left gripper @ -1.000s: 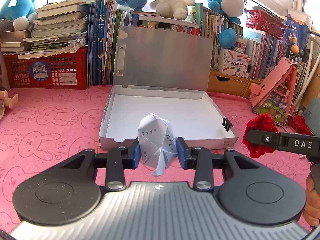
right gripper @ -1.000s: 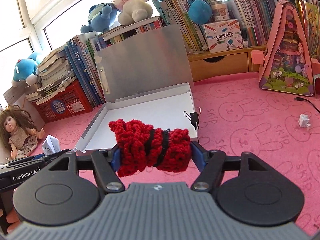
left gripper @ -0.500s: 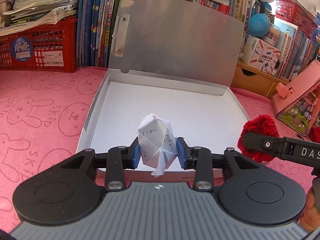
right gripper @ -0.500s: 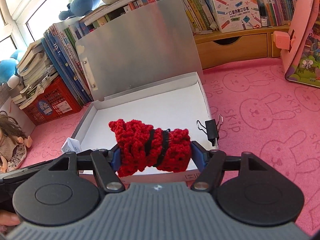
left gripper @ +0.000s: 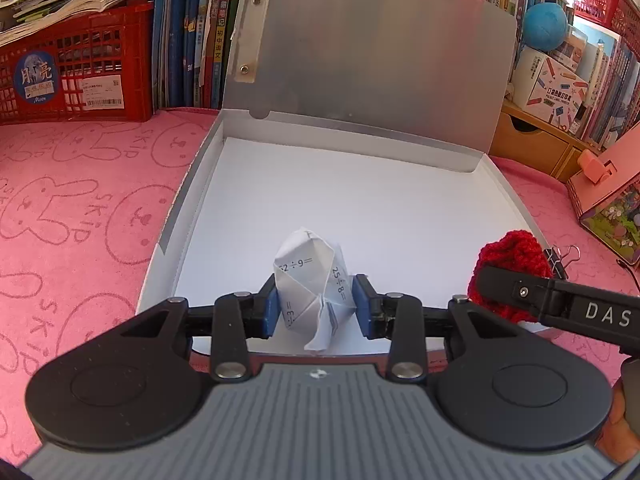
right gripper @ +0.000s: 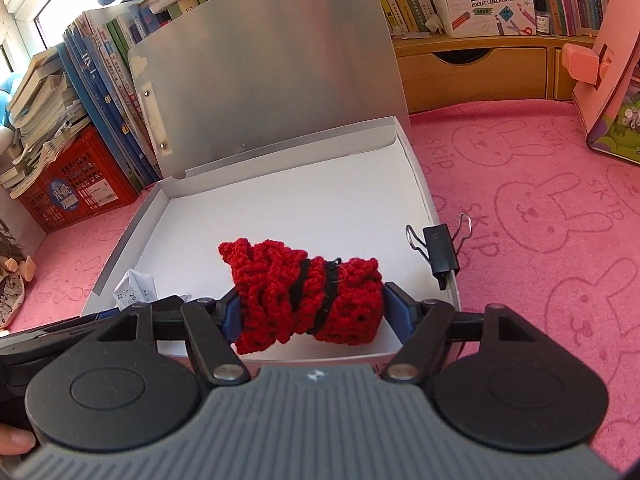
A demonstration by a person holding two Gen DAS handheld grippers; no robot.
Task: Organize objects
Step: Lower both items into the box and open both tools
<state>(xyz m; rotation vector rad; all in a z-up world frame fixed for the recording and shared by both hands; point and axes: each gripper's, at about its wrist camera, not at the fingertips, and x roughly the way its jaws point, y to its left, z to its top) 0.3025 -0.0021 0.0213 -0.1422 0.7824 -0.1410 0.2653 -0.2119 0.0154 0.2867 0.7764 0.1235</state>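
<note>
An open white box point(left gripper: 188, 184) with a raised grey lid point(left gripper: 372, 52) lies on the pink mat. My left gripper point(left gripper: 315, 308) is shut on a folded white paper piece point(left gripper: 308, 276) printed with sums, held over the box's near left part. My right gripper point(right gripper: 312, 308) is shut on a red crochet bundle point(right gripper: 304, 292) with black bands, held over the box's point(right gripper: 416, 184) near right part. The bundle also shows in the left wrist view point(left gripper: 508, 256), and the paper in the right wrist view point(right gripper: 134, 286).
A black binder clip point(right gripper: 440, 248) is clipped on the box's right wall. A red crate point(left gripper: 76, 76) and upright books point(left gripper: 192, 32) stand behind on the left. A wooden drawer unit point(right gripper: 472, 68) and a pink toy house point(right gripper: 608, 68) stand on the right.
Both grippers have moved forward from in front of the box to over its near edge, each still holding its object. The box looms larger in both views.
</note>
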